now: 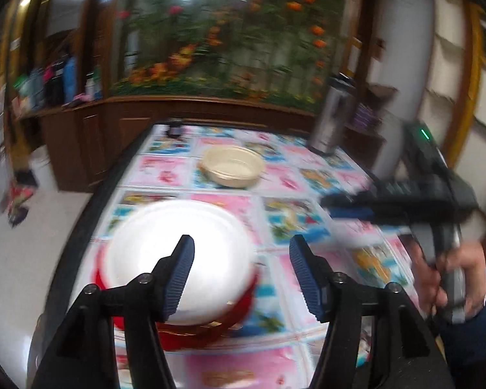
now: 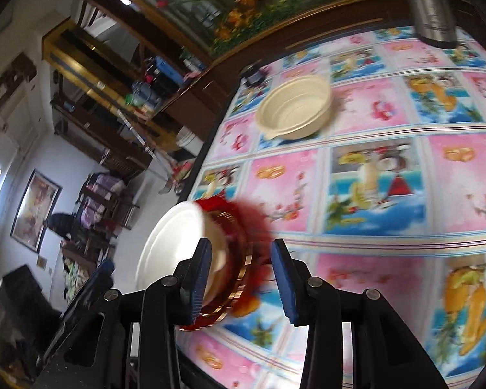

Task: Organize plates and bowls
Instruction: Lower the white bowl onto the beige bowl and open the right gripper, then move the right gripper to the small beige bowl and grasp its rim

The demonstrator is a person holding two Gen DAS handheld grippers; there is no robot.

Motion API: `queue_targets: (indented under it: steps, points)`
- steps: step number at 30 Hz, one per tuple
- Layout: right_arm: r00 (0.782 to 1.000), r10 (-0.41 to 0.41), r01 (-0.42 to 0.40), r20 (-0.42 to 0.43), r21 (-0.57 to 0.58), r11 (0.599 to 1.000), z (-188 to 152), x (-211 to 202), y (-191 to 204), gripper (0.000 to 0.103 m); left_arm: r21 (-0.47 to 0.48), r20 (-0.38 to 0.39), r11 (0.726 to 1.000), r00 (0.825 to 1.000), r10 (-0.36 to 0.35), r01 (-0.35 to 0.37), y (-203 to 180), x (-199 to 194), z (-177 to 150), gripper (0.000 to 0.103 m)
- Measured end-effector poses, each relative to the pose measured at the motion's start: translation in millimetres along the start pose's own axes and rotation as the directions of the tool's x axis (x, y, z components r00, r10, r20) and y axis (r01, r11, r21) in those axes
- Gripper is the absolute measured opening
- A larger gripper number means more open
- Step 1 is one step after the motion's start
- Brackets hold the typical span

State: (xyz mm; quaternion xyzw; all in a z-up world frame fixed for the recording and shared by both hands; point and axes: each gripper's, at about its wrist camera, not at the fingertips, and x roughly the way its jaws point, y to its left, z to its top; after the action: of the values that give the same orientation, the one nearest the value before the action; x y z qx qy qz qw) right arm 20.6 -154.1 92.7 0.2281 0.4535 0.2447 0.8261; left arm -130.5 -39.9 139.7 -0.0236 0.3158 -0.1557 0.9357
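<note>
My left hand-held gripper (image 1: pixel 241 272) has its jaws apart with nothing between them; it hangs over the near left part of the desk (image 1: pixel 307 223). My right hand-held gripper (image 2: pixel 239 280) also stands apart, its pads clear of any object. Just beyond both, at the near left edge of the desk, a white round foam plate (image 1: pixel 181 256) lies on top of a red plastic plate with a gold-trimmed rim (image 1: pixel 207 327). I judge this stack as done. Farther away, toward the far side, a cream-coloured round plastic bowl (image 1: pixel 233 167) sits alone, well apart from the stack; it remains to be handled. A tall steel flask (image 1: pixel 332 120) stands at the far right. The desk carries a pink and blue patterned cloth.
</note>
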Motion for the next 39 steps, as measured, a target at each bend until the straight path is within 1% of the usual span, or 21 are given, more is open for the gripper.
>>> queue_targets:
  steps: [1,2,3,5,6,8,9,11,13,15,18,22,25,27,29,31,32,33,35,36,39]
  points:
    - [1.000,-0.019,0.019,0.013,0.015,1.000,2,-7,-9,0.042,0.025,-0.022,0.999,0.999,-0.028,0.029,-12,8,-3,0.067]
    - [0.999,-0.044,0.043,0.027,0.029,0.999,6,-16,-21,0.042,0.052,-0.062,0.996,0.996,-0.066,0.069,-28,22,-9,0.068]
    - [0.998,-0.055,0.054,0.034,0.035,0.998,8,-20,-26,0.042,0.074,-0.116,0.992,0.989,-0.095,0.104,-45,40,-17,0.068]
    - [0.994,-0.094,0.091,0.053,0.062,0.994,16,-33,-42,0.042,0.119,-0.195,0.982,0.973,-0.123,0.148,-72,71,-31,0.068]
    - [0.993,-0.106,0.102,0.060,0.071,0.992,20,-38,-47,0.042,0.148,-0.228,0.977,0.967,-0.117,0.154,-84,86,-38,0.068]
    - [0.988,-0.144,0.140,0.058,0.075,0.987,32,-44,-56,0.042,0.187,-0.283,0.972,0.956,-0.084,0.141,-101,113,-47,0.068]
    - [0.987,-0.150,0.145,0.054,0.081,0.986,36,-45,-58,0.042,0.195,-0.299,0.969,0.950,-0.087,0.151,-105,124,-50,0.068]
    - [0.987,-0.154,0.151,0.039,0.085,0.985,47,-44,-60,0.042,0.186,-0.341,0.972,0.937,-0.069,0.140,-107,143,-52,0.068]
    - [0.989,-0.146,0.144,0.021,0.072,0.987,60,-35,-52,0.042,0.181,-0.366,0.974,0.929,-0.064,0.138,-104,152,-55,0.068]
    - [0.991,-0.131,0.131,0.010,0.038,0.991,71,-24,-41,0.042,0.191,-0.369,0.974,0.928,-0.044,0.122,-101,156,-59,0.068]
    - [0.995,-0.095,0.094,-0.024,-0.027,0.995,92,7,-19,0.042,0.168,-0.366,0.974,0.927,-0.084,0.155,-94,152,-61,0.068]
    - [0.993,-0.076,0.066,-0.091,-0.103,0.992,127,72,5,0.042,0.136,-0.358,0.977,0.927,-0.109,0.167,-88,151,-60,0.069]
    - [0.991,-0.037,0.023,-0.126,-0.113,0.993,146,112,7,0.042,0.101,-0.354,0.977,0.925,-0.140,0.186,-83,150,-59,0.069]
    - [0.982,-0.072,0.047,-0.177,-0.138,0.989,156,143,8,0.042,0.097,-0.352,0.978,0.925,-0.140,0.185,-82,150,-58,0.069]
    - [0.972,-0.082,0.055,-0.218,-0.130,0.990,164,170,4,0.042,0.094,-0.353,0.977,0.924,-0.149,0.193,-82,150,-58,0.069]
    - [0.962,-0.129,0.100,-0.240,-0.128,0.987,166,185,-3,0.042,0.088,-0.352,0.976,0.923,-0.156,0.198,-81,150,-58,0.069]
    - [0.955,-0.131,0.106,-0.265,-0.107,0.989,167,191,-9,0.042,0.086,-0.352,0.976,0.922,-0.160,0.202,-81,150,-58,0.069]
    - [0.952,-0.116,0.093,-0.282,-0.096,0.991,168,193,-13,0.042,0.086,-0.352,0.975,0.922,-0.162,0.204,-81,150,-58,0.069]
    - [0.934,-0.102,0.074,-0.343,-0.093,0.993,165,196,-19,0.042,0.092,-0.353,0.974,0.922,-0.162,0.206,-83,149,-58,0.069]
    - [0.924,-0.113,0.081,-0.365,-0.103,0.991,162,192,-22,0.042,0.095,-0.353,0.974,0.922,-0.160,0.205,-82,150,-58,0.069]
    - [0.913,-0.147,0.108,-0.382,-0.122,0.987,156,171,-30,0.042,0.099,-0.352,0.975,0.923,-0.154,0.200,-82,149,-59,0.069]
